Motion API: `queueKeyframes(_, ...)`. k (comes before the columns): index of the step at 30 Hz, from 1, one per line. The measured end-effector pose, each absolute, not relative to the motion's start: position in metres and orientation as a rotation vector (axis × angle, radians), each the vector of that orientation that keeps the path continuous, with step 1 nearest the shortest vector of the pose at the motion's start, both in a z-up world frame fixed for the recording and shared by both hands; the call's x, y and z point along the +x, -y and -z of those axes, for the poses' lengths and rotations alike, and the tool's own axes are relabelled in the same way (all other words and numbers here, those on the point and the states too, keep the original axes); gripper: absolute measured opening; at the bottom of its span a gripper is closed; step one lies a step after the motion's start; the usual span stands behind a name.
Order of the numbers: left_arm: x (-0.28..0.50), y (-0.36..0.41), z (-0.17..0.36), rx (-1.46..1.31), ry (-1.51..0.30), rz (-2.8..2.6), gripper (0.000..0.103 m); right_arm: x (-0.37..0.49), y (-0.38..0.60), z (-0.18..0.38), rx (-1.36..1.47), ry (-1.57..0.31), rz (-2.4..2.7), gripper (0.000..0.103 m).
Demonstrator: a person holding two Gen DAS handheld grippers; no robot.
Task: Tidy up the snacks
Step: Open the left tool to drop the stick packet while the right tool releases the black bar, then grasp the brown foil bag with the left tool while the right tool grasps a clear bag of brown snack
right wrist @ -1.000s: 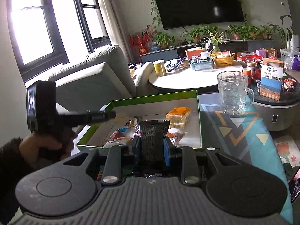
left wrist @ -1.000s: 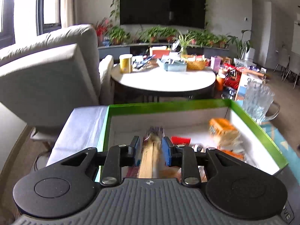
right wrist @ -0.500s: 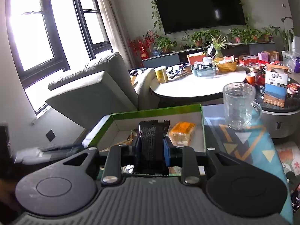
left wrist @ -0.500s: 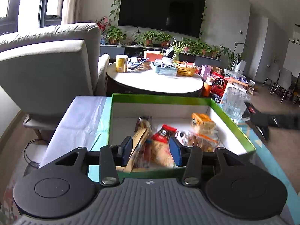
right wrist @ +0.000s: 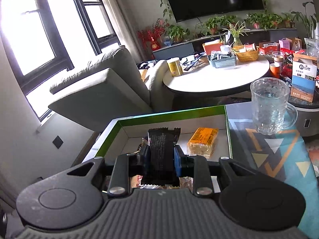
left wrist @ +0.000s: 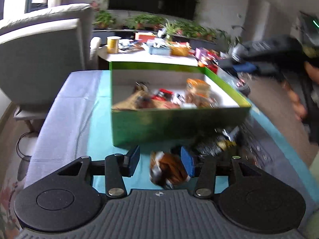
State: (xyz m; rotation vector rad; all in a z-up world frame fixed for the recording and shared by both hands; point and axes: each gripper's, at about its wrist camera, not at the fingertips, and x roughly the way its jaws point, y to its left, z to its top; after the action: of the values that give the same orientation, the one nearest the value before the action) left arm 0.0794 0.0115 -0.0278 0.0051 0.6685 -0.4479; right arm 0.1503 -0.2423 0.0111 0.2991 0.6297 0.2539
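A green box with white inside walls holds several snack packets, among them an orange packet. My left gripper hovers in front of the box over the teal cloth, its jaws opening with nothing pressed between them. Under its right finger lies a brown and white snack packet, and a dark packet lies just beyond. My right gripper is shut on a black snack wrapper, held above the green box beside the orange packet.
A clear glass mug stands on the patterned cloth right of the box. Behind are a round white table with a basket and a yellow can, and a grey armchair. The right-hand gripper body shows blurred beyond the box.
My left gripper let go of the long tan packet inside the box, opened, and drew back to the box's near side. My right gripper rose and moved over the box with the black wrapper.
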Motion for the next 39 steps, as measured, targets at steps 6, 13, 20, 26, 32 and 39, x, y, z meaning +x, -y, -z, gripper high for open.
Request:
queueKeyframes(6,0.069,-0.005,0.034,0.031,-0.699,0.452,0.045,0.173,0.235,-0.003,0.298,-0.64,-0.224,0.022)
queueKeyframes(13,0.071,-0.003,0.039,0.063,-0.718,0.461,0.052,0.182,0.232,0.012,0.292,-0.614,-0.166,0.023)
queueKeyframes(20,0.072,0.008,0.042,0.157,-0.69,0.505,0.055,0.158,0.248,0.005,0.337,-0.59,-0.172,0.023)
queueKeyframes(26,0.078,0.008,0.041,0.161,-0.674,0.487,0.068,0.122,0.265,0.007,0.371,-0.63,-0.231,0.024)
queueKeyframes(32,0.09,0.011,0.05,0.171,-0.738,0.499,0.071,0.069,0.273,0.026,0.329,-0.668,-0.262,0.024)
queueKeyframes(39,0.101,0.02,0.064,0.171,-0.774,0.482,0.072,0.039,0.246,0.058,0.22,-0.785,-0.272,0.024)
